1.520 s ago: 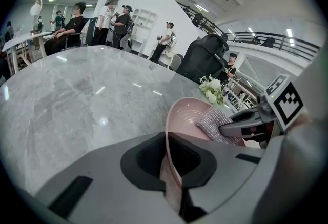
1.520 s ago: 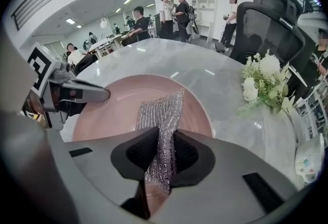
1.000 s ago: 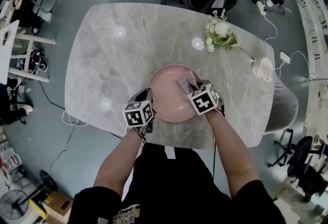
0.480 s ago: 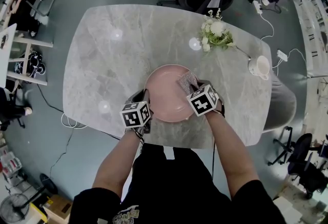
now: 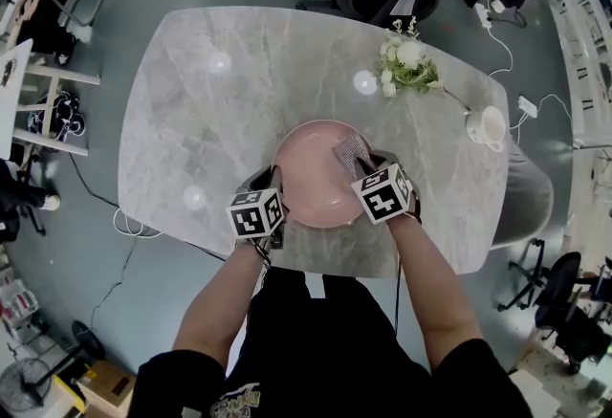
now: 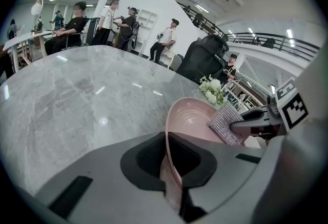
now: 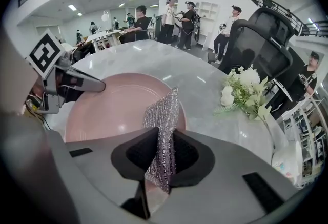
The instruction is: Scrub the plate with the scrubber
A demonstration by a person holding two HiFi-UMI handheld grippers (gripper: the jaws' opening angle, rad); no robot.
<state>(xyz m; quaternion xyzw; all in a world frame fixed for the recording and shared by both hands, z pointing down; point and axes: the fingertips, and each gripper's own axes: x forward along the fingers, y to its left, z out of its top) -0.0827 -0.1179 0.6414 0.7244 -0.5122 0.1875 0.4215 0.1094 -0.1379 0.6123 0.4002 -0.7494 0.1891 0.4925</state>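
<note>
Step in hand: scrubbing looks under way. On the grey marble table [image 5: 191, 120], the pink plate [image 5: 311, 167] sits close to the near edge, and the silvery scrubber [image 5: 349, 151] lies against the plate's right side.
Progress: the plate's face looks plain pink with no visible dirt, so I cannot tell how much scrubbing is left.
Next move: probably a sweep of the scrubber leftward across the dish. This calls for downward pressure from the right hand while the left holds firm, so that the plate neither slides nor tips off the near edge.
Arms: both forearms reach forward from the body and slightly inward, meeting the plate from its near side, one at each flank.
Left gripper [image 5: 275, 188]: its jaws are clamped on the plate's near-left rim. The rim runs edge-on between the pads, and the gripper slopes down toward the table.
Right gripper [image 5: 360, 164]: it points down more steeply over the plate's right side. Its jaws pinch the near part of the scrubber, and the free far end of the scrubber fans out toward the plate's far-right rim.
</note>
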